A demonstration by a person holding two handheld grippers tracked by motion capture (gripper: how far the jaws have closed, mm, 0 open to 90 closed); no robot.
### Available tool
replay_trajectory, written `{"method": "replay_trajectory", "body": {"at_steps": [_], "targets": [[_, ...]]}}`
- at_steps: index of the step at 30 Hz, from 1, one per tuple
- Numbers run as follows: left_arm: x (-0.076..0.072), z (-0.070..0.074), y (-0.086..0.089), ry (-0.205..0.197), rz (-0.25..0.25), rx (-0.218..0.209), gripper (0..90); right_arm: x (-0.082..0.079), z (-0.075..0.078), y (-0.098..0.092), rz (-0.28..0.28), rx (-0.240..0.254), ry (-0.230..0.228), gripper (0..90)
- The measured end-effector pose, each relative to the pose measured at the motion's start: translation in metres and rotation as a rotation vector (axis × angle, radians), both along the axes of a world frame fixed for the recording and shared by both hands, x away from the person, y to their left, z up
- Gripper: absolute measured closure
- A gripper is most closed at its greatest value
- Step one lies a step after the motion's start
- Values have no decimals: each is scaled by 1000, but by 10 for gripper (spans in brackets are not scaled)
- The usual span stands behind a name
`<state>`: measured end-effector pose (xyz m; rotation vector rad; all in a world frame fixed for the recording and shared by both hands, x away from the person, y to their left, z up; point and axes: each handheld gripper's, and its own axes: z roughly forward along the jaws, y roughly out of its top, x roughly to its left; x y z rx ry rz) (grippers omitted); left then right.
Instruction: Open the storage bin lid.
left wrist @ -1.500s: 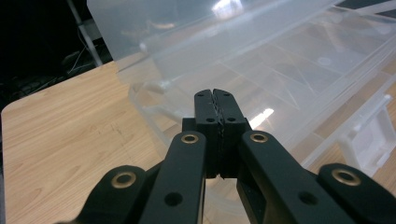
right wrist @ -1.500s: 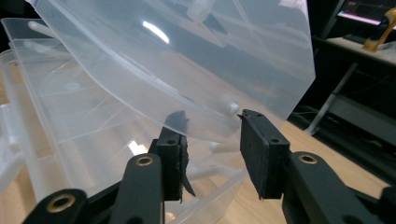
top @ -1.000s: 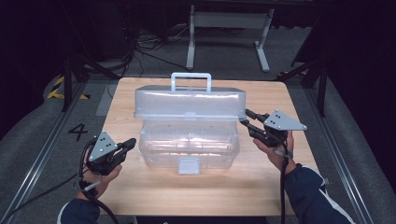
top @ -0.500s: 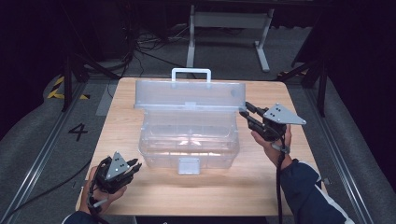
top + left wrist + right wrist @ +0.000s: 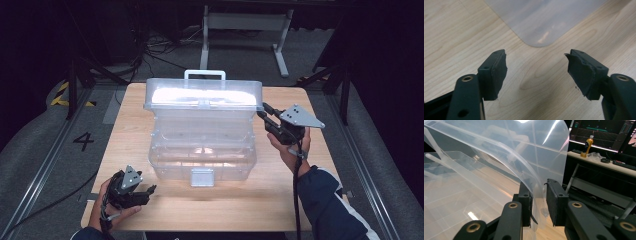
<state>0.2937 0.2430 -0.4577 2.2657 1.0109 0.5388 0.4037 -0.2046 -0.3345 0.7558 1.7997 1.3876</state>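
Observation:
A clear plastic toolbox (image 5: 202,150) stands mid-table with its lid (image 5: 202,97) swung up and the white handle (image 5: 204,74) at the back. My right gripper (image 5: 261,111) is at the lid's right corner. In the right gripper view its jaws (image 5: 539,195) have just been closing and pinch the lid's curved rim (image 5: 536,180). My left gripper (image 5: 147,192) lies low near the table's front left corner. Its jaws (image 5: 536,67) have just been opening and stand apart over bare wood, with nothing between them. A rounded corner of the box (image 5: 544,20) lies ahead of them.
The wooden table (image 5: 130,130) has bare strips on both sides of the box and along the front. A closed latch (image 5: 202,177) sits on the box's front wall. Behind the table are a metal stand (image 5: 245,22) and dark floor. Beyond the right jaws, a bottle (image 5: 587,145) stands on a shelf.
My left hand has dropped from beside the box to the table's front left corner, and its jaws went from shut to open. The lid has swung a little higher with the right gripper.

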Motion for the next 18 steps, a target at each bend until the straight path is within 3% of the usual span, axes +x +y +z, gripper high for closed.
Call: {"method": "replay_trajectory", "body": {"at_steps": [6, 13, 16, 18], "targets": [[4, -11, 1, 50, -21, 18, 266, 4, 5, 4, -37, -9, 1, 766], [7, -16, 5, 60, -19, -34, 224, 8, 9, 6, -48, -24, -1, 778], [9, -20, 10, 80, -3, -95, 214, 11, 11, 6, -56, -39, -9, 784], [9, -22, 12, 64, -6, -104, 197, 11, 11, 7, -60, -45, -10, 791]]}}
